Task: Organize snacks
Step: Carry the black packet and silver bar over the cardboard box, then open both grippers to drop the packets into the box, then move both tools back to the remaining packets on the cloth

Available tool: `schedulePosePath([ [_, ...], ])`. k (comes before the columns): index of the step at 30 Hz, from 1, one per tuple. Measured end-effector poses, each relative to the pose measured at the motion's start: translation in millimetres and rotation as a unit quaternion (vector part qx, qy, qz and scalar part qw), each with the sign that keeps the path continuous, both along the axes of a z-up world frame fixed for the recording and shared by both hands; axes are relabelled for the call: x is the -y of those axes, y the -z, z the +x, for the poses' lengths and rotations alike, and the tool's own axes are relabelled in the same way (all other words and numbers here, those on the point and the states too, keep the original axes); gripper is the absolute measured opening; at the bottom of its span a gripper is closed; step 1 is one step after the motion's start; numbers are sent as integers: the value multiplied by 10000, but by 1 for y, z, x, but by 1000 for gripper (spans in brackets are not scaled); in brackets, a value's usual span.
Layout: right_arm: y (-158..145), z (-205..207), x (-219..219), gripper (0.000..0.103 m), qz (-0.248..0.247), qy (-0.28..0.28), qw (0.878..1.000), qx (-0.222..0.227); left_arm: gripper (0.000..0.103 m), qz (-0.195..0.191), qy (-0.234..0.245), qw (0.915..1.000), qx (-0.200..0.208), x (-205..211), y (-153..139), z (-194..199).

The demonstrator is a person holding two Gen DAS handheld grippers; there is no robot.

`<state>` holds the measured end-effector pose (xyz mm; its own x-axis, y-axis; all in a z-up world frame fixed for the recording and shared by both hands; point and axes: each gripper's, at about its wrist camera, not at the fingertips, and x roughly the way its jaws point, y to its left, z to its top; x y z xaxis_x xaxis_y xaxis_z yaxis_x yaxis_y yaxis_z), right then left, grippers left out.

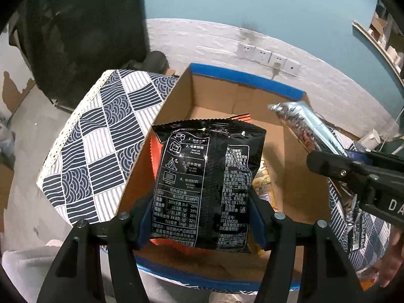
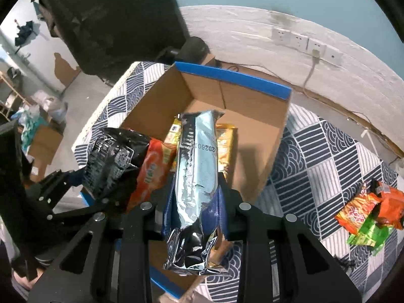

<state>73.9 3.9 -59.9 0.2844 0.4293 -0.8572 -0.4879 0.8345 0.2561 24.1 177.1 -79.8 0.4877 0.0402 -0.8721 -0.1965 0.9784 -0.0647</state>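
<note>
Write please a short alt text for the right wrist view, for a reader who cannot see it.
The right gripper holds a silver snack bag above an open cardboard box that already contains snacks. At left, the left gripper holds a black bag; more snack packets lie on the patterned tablecloth.

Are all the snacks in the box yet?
Not yet. Some packets already lie in the cardboard box. The left gripper holds a black bag over it; the right gripper holds a silver packet. Loose snacks wait on the patterned cloth.
</note>
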Motion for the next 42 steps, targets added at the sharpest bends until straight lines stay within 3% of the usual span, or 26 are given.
schedulePosePath([
  [4,-3,-2,-2,43,24,-19,10000,81,68,23,-96,9999,-81,-4,1,0],
  [9,-8,-2,7,46,14,103,9998,165,77,52,-149,9999,43,-2,-8,-1],
  [13,-13,-5,21,57,-53,240,9993,273,79,124,-2,9998,154,8,-17,-2],
  [19,-14,-8,49,57,-119,469,9985,270,79,89,206,9996,179,25,-24,0],
  [29,-20,-18,105,71,-213,1009,9942,317,79,236,770,9963,297,71,-35,-3],
  [42,-22,-41,177,76,-448,1544,9864,343,79,275,1400,9894,256,137,-37,-4],
])
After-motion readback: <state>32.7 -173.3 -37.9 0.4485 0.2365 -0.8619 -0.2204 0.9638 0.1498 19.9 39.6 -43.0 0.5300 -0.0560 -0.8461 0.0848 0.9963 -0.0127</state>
